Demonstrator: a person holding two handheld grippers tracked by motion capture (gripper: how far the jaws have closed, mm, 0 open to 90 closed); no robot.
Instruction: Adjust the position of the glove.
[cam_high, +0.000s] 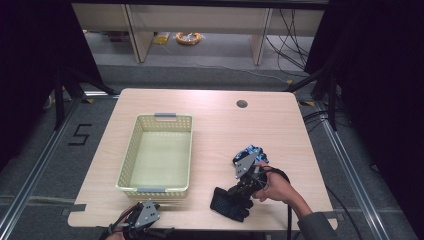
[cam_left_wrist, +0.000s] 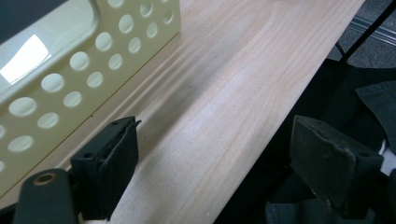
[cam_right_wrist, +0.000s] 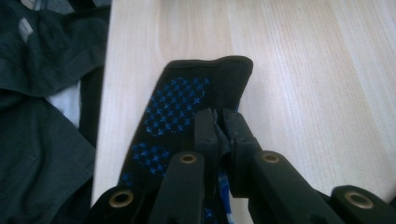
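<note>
- You worked at a pale wooden table (cam_high: 210, 107) with a round cable hole (cam_high: 242, 104).
- Grey floor (cam_high: 210, 75) lay beyond, with a marked "5" (cam_high: 80, 134).
- Black curtains (cam_high: 380, 75) flanked you; a yellow cable coil (cam_high: 188, 37) lay under a far desk (cam_high: 200, 17).

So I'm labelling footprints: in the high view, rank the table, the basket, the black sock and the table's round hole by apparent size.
1. table
2. basket
3. black sock, partly covered by the right gripper
4. round hole

Matt wood-grain table (cam_high: 210, 107), perforated plastic basket (cam_high: 131, 150), knitted cloth sock (cam_right_wrist: 187, 100).
</note>
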